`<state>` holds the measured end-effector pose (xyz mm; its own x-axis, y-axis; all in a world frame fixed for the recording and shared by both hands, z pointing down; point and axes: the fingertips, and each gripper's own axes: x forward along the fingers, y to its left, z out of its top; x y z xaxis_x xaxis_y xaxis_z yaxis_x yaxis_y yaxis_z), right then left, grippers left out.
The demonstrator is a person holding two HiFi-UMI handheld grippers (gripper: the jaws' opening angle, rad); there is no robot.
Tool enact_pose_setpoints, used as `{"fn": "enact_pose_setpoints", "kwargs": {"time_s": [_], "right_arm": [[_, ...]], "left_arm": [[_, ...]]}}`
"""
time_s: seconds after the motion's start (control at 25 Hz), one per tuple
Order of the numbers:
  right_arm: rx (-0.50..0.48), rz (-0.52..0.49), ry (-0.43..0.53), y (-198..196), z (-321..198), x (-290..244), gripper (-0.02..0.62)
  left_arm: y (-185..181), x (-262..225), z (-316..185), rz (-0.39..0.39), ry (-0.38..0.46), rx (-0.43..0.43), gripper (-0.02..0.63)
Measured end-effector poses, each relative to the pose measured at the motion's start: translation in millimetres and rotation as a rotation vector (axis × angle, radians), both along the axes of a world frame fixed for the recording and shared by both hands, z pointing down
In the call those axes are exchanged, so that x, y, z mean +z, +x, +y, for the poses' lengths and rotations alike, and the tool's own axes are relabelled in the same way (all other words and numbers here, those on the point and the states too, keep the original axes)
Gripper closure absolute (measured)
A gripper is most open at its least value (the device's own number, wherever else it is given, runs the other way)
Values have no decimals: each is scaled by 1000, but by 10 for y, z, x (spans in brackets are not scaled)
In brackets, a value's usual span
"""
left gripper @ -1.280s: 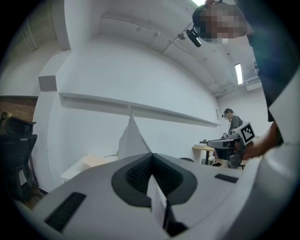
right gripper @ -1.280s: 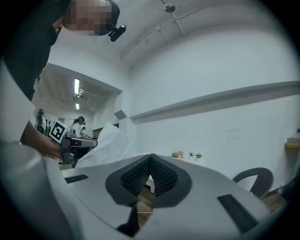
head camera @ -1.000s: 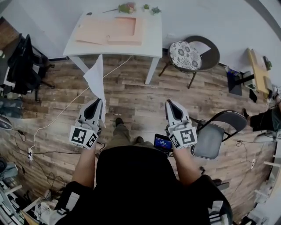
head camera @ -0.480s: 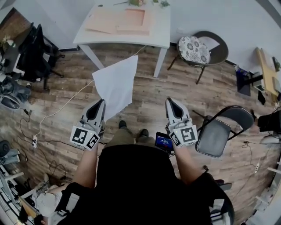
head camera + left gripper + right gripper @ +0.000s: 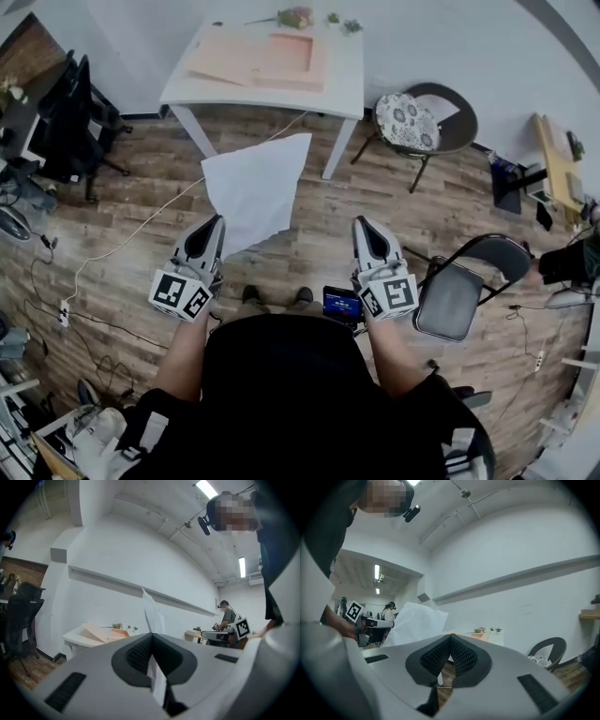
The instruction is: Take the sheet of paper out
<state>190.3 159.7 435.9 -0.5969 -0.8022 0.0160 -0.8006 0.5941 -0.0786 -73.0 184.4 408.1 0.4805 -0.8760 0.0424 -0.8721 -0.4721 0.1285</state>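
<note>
**Open floor in front of the white table, seats on both sides**

Bare wooden floor lies on the near side of the white table [image 5: 347, 80], open to either gripper. A sheet of paper [image 5: 255, 187] hangs over that floor just ahead of the left gripper [image 5: 208, 228], whose jaws are clamped on its lower corner. A cushioned chair [image 5: 412, 122] stands right of the table. A folding chair [image 5: 459, 291] stands farther right and nearer the person. A black office chair [image 5: 70, 122] stands left of the table. A cable [image 5: 141, 225] trails across the floor from under the table.

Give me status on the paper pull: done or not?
Looks done: the white sheet of paper hangs in the air, away from the flat peach folder on the white table. In hand: the left tongs are shut on its lower corner; the right tongs are shut and empty. Left: setting the sheet down, if wanted.
</note>
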Motion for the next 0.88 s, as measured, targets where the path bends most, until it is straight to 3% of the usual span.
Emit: {"fn": "enact_pose_setpoints", "kwargs": {"time_s": [0.36, 0.88], "right_arm": [[3, 23, 9, -491, 39, -14, 586], [26, 24, -3, -491, 174, 33, 586]], "left_arm": [[-517, 75, 58, 4, -1, -42, 606], [-623, 196, 52, 13, -29, -21, 606]]}}
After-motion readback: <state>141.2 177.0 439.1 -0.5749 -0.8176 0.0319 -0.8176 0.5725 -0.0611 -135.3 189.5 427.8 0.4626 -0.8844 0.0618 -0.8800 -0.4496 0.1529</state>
